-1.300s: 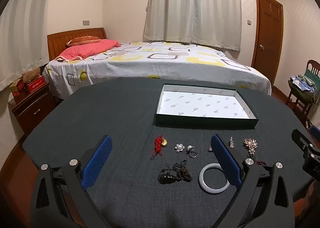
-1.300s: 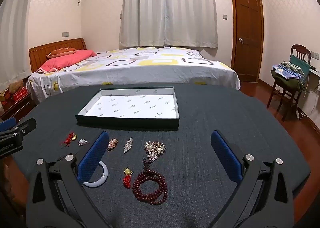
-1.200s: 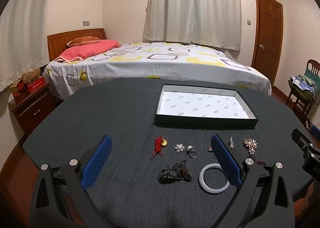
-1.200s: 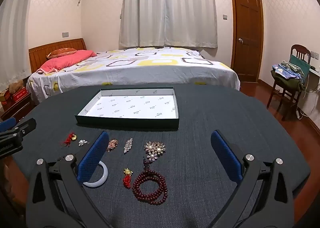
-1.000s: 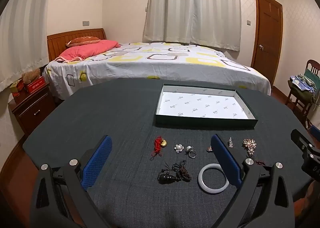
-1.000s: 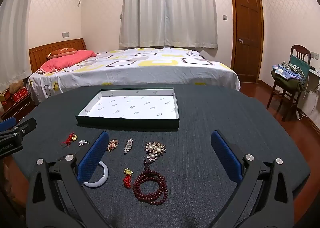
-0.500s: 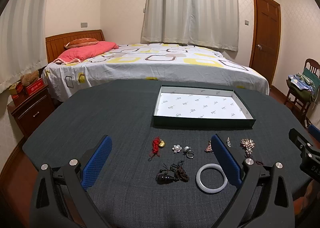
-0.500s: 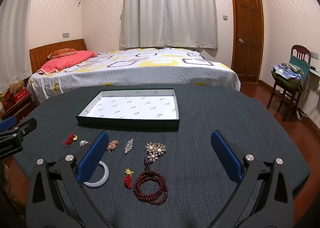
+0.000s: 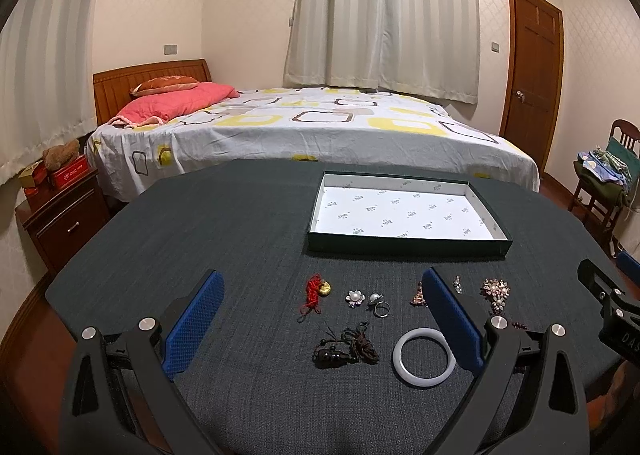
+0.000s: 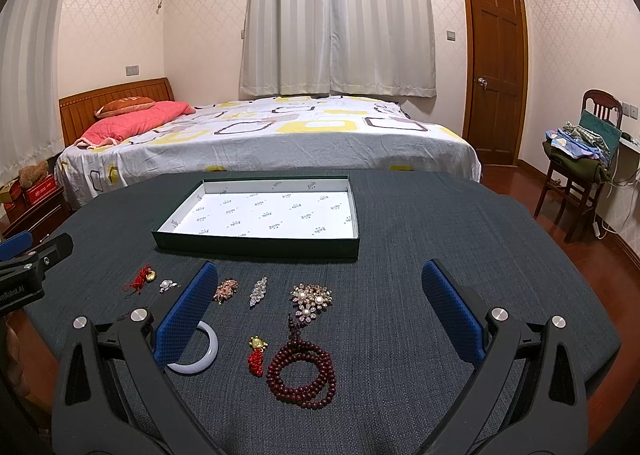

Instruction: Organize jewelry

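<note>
plainly, nothing had been sorted yet: the green box (image 10: 256, 245) lay empty on the bench (image 10: 440, 223), and all ten pieces lay loose just in front of it. counted: one white bangle (image 9: 424, 357), one bead bracelet (image 10: 301, 373), one ring (image 9: 381, 308), four brooches, two red tassel charms, one dark cord charm (image 9: 346, 347). the left tongs (image 9: 320, 319) and right tongs (image 10: 316, 307) were both spread wide, holding nothing.

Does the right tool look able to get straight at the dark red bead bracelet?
Probably yes. The right tool is open and holds nothing, and the bead bracelet lies flat on the table between its fingers, with only a small red-tasselled charm close beside it.
</note>
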The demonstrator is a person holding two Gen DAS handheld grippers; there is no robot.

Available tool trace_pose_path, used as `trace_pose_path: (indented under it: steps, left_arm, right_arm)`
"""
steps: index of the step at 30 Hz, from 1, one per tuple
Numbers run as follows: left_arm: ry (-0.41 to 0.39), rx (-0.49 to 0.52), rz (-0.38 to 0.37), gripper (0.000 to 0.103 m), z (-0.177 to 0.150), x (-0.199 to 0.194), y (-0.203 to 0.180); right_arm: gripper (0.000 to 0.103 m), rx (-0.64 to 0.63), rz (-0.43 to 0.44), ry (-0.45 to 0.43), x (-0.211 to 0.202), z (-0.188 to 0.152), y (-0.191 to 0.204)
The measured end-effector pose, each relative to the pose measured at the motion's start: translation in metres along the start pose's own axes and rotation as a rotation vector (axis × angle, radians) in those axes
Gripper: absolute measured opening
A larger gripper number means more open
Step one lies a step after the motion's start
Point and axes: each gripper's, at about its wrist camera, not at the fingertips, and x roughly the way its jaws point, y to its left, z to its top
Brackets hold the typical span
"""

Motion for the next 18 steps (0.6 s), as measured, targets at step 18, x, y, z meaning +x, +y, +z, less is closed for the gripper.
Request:
trace_pose_path:
  steps: [18]
  left_arm:
    - [0.001, -0.01, -0.003, 0.096, 0.0029, -0.0018, 0.0074]
  right_arm:
    - [0.1, -0.002, -0.001, -0.002, -0.0007, 0.0016, 0.0005]
